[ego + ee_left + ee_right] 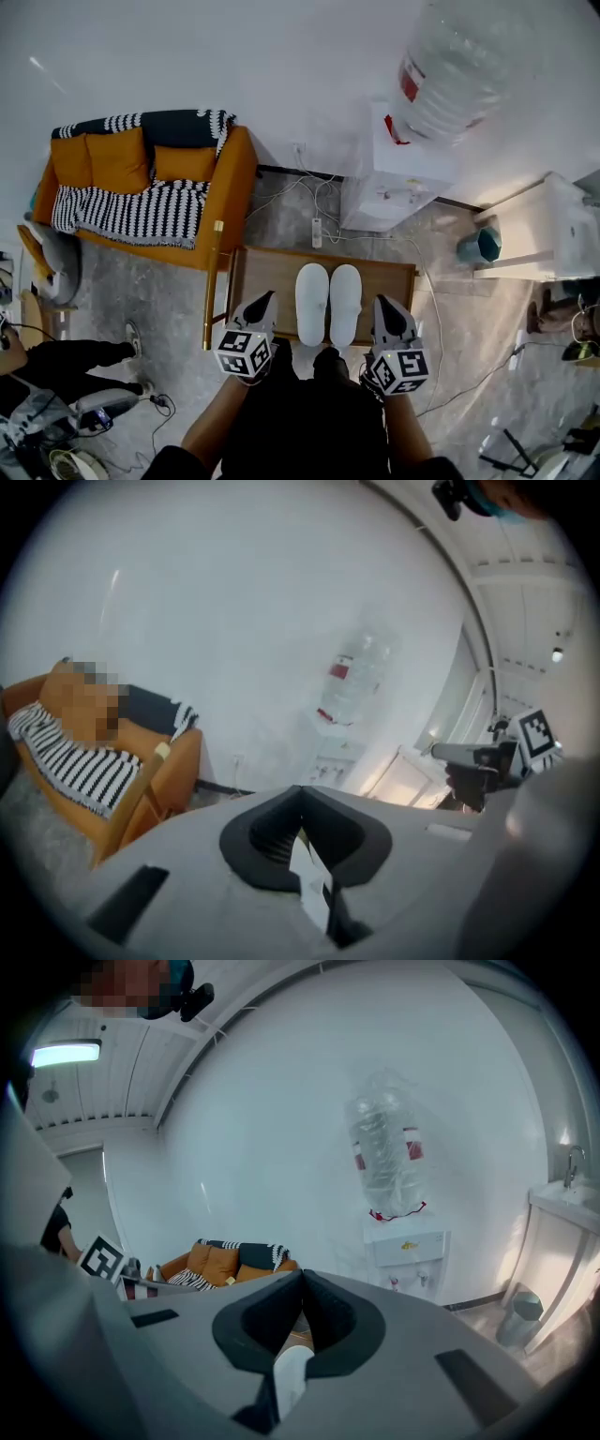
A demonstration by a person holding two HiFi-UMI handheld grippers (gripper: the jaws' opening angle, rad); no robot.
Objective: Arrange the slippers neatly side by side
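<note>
Two white slippers lie on the low wooden table (272, 267) in the middle of the room. The left slipper (311, 302) and the right slipper (345, 302) sit lengthwise across the tabletop, lined up evenly with their inner edges touching or as good as touching. They take up the table's centre, with bare wood showing on either side.

From the head view, the left gripper (264, 302) hangs over the table's left part, just beside the left slipper and clear of it. Its own view shows the left gripper (302, 789) with its jaws pressed together and nothing between them. The right gripper (386, 305) hangs over the table's right part, a little further from the right slipper, also not touching it. Its view shows the right gripper (302, 1275) closed tight and empty as well.

Beyond the table's far left corner stands an orange sofa (141, 178) with a striped throw. Beyond the far right corner stands a white water dispenser (398, 178) carrying a big clear bottle (459, 66).
</note>
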